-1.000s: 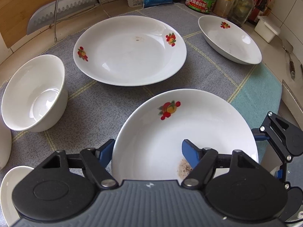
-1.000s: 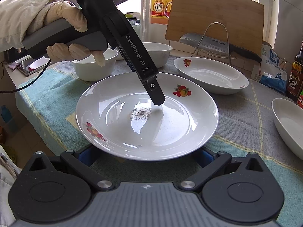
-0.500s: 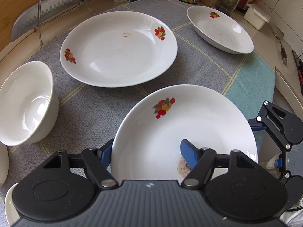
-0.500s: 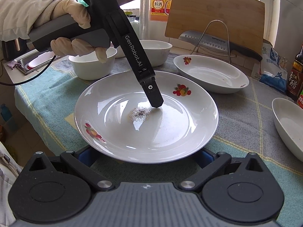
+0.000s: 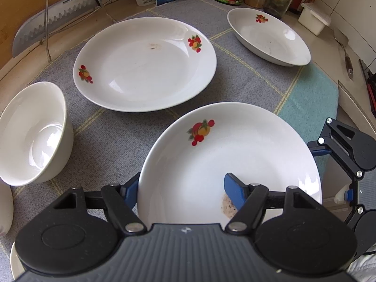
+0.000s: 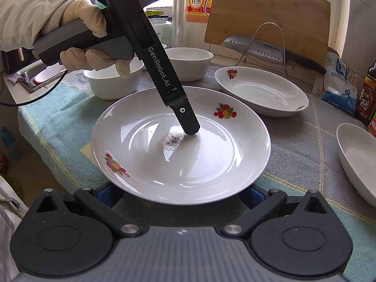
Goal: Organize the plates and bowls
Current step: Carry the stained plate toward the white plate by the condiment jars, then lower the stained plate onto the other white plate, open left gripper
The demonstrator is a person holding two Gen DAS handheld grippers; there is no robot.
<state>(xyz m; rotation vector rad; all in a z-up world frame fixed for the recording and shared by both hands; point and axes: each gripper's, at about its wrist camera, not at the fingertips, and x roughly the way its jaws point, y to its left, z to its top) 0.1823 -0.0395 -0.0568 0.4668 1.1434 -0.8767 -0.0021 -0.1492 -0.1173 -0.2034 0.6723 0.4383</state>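
The left gripper [image 5: 181,189] straddles the rim of the near plate [image 5: 246,145], one blue finger [image 5: 233,191] inside on a crumb stain [image 6: 172,139], the other outside; whether the pads press, I cannot tell. The right gripper [image 6: 178,193] is wide open, its fingers low under the same plate's edge. At upper centre lies a second plate [image 5: 145,63], a white bowl [image 5: 33,131] at left, a shallow dish [image 5: 270,37] at upper right, all on the grey cloth [image 5: 105,138].

Cleaver [image 6: 263,49] on wire rack [image 6: 270,44]; perhaps vinegar bottle [image 6: 365,96].
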